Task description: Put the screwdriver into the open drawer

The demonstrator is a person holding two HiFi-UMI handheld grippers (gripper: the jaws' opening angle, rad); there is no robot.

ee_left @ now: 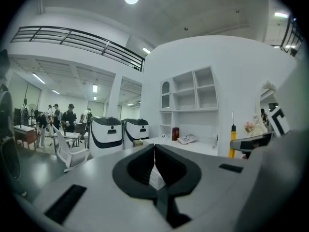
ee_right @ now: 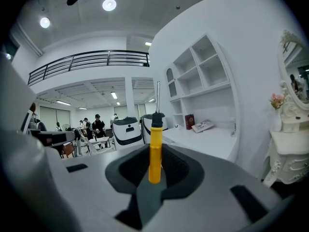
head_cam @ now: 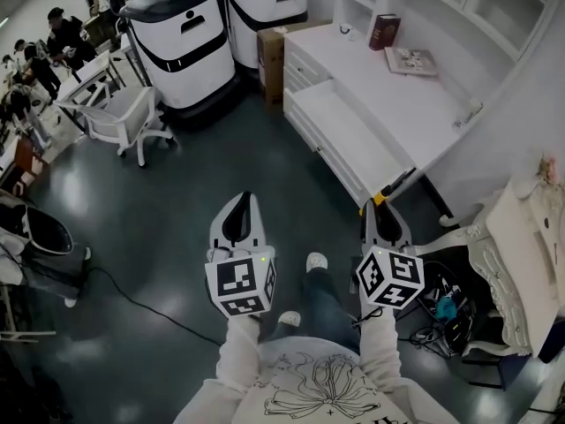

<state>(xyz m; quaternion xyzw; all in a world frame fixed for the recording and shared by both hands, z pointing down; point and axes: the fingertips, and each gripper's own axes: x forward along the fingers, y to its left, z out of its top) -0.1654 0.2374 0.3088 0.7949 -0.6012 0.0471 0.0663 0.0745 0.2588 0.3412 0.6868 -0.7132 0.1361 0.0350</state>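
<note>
A screwdriver (ee_right: 155,151) with a yellow handle and a black collar stands upright between the jaws of my right gripper (ee_right: 155,164), which is shut on the handle; its metal shaft points up. In the head view the right gripper (head_cam: 378,203) is just short of the white desk's near corner, and the screwdriver (head_cam: 385,193) sticks out toward it. The open drawer (head_cam: 340,131) is pulled out from the desk (head_cam: 388,82), ahead and slightly left of that gripper; its inside looks bare. My left gripper (head_cam: 244,198) hangs over the dark floor, shut with nothing in it (ee_left: 154,151).
Two large white-and-black machines (head_cam: 181,38) and a cardboard box (head_cam: 271,56) stand behind the drawer. A white chair (head_cam: 124,117) is at the left. A red book (head_cam: 384,32) lies on the desk. An ornate white dresser (head_cam: 521,254) and cables (head_cam: 441,303) are at the right. People (head_cam: 53,34) stand far left.
</note>
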